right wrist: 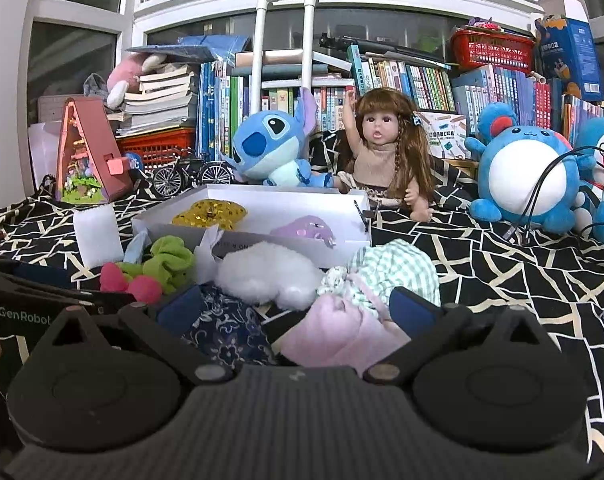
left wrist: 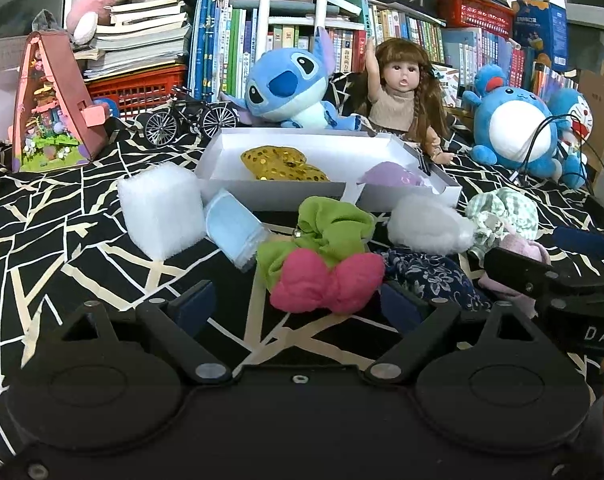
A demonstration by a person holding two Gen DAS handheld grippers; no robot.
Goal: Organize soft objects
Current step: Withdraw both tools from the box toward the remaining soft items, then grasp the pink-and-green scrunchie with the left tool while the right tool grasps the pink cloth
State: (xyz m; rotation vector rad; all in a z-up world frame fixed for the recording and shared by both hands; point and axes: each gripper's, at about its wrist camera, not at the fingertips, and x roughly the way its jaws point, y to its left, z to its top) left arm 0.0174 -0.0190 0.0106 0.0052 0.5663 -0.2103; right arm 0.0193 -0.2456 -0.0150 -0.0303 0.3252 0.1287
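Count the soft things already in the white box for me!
2. A gold sequin one lies on the left side of the white box; a purple one sits at the right. Something small might hide behind the front wall.

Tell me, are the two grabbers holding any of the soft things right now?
No. The left gripper is open around the pink bow, not squeezing it; the right gripper is open over the pale pink cloth.

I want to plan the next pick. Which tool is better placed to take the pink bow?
Left. The pink bow lies straight ahead between the open fingers of the left tool. The right tool faces the pale pink cloth instead.
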